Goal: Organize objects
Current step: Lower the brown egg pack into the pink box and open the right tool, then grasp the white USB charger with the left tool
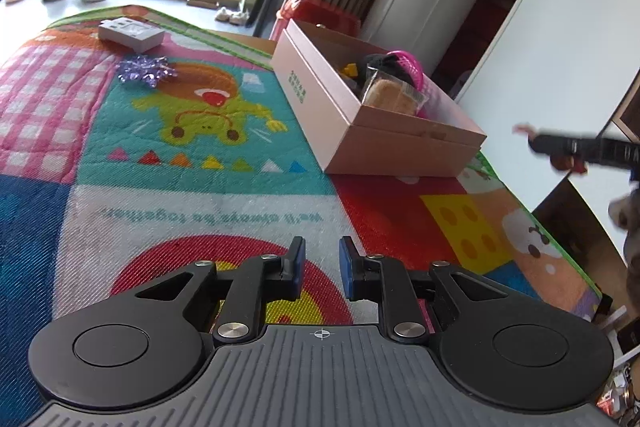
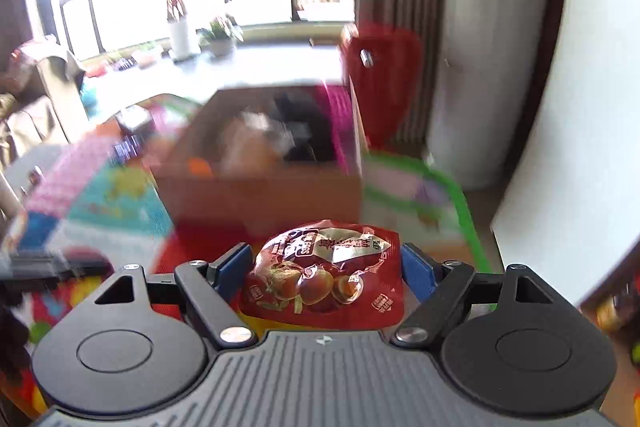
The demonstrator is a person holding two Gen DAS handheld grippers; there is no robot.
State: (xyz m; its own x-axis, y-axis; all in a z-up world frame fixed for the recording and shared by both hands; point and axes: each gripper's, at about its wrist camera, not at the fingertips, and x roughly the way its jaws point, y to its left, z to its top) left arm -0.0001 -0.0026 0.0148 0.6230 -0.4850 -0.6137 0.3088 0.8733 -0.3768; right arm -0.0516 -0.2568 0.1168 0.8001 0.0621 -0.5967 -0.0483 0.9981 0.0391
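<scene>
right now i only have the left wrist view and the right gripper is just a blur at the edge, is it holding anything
Observer: Yes. The right gripper has a red snack packet pinched between its fingers.
Operator: ok, whats it pointed at
Observer: The open box. In the right wrist view it sits straight ahead, just beyond the packet, with its short end facing the gripper.

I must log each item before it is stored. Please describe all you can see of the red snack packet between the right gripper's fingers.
The red glossy plastic snack packet is sealed and puffy, printed with brown chestnuts and white text. It lies between the right gripper's blue pads; whether they press it is unclear.
</scene>
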